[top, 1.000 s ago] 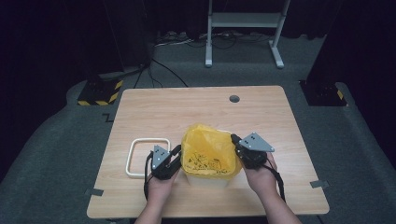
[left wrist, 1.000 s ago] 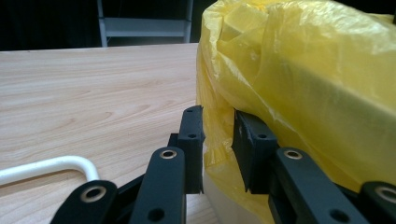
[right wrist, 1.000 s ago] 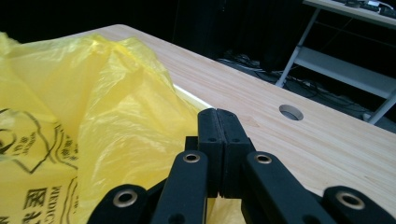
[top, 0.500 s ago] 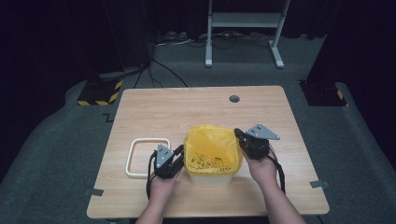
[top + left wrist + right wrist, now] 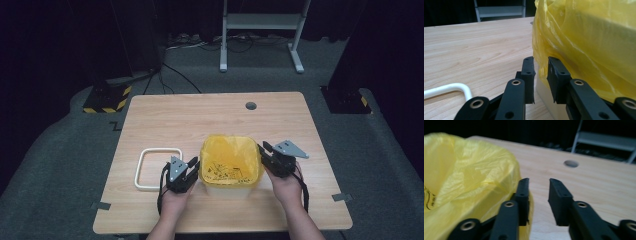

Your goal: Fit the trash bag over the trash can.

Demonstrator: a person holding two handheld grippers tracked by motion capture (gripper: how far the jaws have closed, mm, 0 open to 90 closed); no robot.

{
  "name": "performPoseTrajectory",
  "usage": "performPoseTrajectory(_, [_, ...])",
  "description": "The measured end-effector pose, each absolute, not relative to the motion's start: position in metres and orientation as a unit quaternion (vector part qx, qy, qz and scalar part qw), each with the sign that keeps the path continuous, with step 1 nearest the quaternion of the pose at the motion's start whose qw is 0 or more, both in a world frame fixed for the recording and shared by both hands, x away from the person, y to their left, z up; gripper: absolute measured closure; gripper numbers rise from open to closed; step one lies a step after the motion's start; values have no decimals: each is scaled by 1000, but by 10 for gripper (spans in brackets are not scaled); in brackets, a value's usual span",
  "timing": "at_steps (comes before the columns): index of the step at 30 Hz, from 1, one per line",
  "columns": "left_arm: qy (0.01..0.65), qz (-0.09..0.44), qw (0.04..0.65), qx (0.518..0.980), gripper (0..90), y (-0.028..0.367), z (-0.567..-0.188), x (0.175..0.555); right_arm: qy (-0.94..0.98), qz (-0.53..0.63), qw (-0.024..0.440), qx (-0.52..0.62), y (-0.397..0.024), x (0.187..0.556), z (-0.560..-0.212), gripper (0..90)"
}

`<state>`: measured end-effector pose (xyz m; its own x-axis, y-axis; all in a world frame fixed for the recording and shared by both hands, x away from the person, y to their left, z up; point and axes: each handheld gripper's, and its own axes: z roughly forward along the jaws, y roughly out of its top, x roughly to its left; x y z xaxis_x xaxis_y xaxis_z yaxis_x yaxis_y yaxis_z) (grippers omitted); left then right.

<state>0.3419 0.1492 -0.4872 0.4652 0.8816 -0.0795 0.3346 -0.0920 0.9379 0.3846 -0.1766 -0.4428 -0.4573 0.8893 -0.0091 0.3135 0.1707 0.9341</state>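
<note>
A white bin (image 5: pixel 227 189) lined with a yellow bag (image 5: pixel 231 161) is flanked near the table's (image 5: pixel 210 115) front edge by the left gripper (image 5: pixel 192 167) and right gripper (image 5: pixel 262 152), jaws slightly parted, empty. The bag's overhang is best pinched evenly.

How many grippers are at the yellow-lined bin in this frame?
2. The left gripper sits at the left side of the bin, beside the white ring; the right gripper is at its right side. Both have jaws apart.
</note>
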Motion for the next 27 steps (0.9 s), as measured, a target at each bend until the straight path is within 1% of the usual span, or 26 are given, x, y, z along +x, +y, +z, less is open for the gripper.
performPoseTrajectory(4, [442,271,515,682,764,153,-483,337,692,500,300,425,-184,360,-435,630])
performPoseTrajectory(8, [439,272,529,674,695,154,-479,332,690,507,286,430,-181,346,-440,625])
performPoseTrajectory(11, [432,271,511,692,676,148,-483,335,701,492,277,435,-177,346,-452,626])
performPoseTrajectory(14, [434,266,486,710,679,142,-493,339,717,466,269,444,-174,351,-468,622])
performPoseTrajectory(16, [435,263,479,715,677,142,-496,340,727,453,257,448,-172,355,-478,615])
performPoseTrajectory(20, [426,268,457,734,675,140,-501,339,733,443,260,445,-169,355,-483,617])
performPoseTrajectory(22, [428,262,452,738,677,140,-504,338,737,438,262,443,-169,355,-486,617])
performPoseTrajectory(27, [420,257,433,755,676,135,-510,338,749,411,252,455,-175,357,-502,615])
